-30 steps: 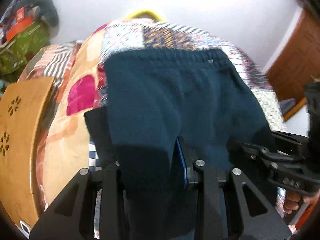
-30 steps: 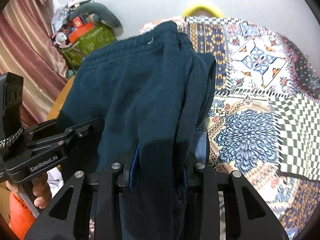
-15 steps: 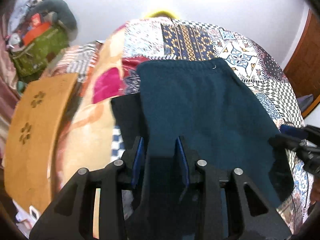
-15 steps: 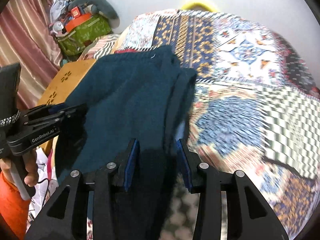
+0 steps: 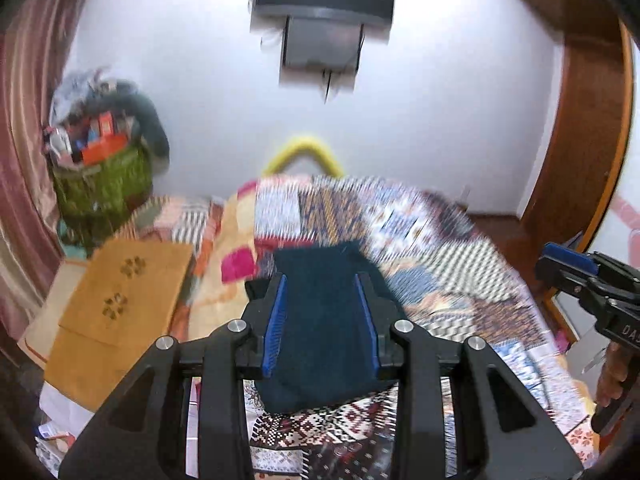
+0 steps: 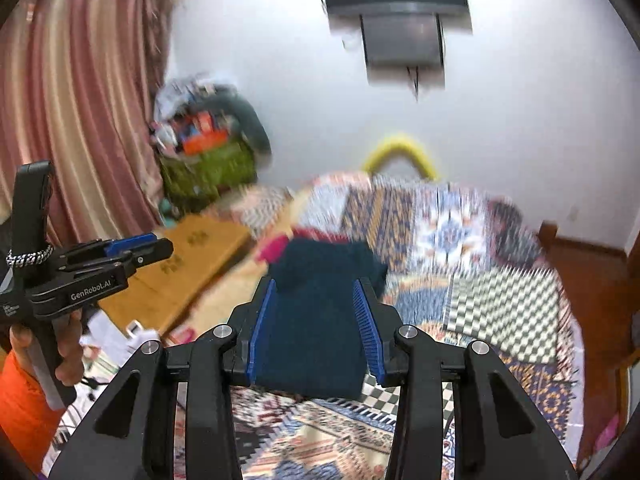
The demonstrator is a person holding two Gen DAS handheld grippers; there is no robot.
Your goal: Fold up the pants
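1. Both grippers have let go of the dark teal pants (image 5: 320, 320) and pulled up and away.
2. Left gripper (image 5: 322, 312) and right gripper (image 6: 316, 320): jaws apart, empty.
3. Pants lie folded compactly on the patchwork bedspread (image 5: 460, 280); folding looks about finished.

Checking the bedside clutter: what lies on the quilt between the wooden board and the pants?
Only bare quilt, its orange and pink patches, separates the board from the pants; the left wrist view shows it.
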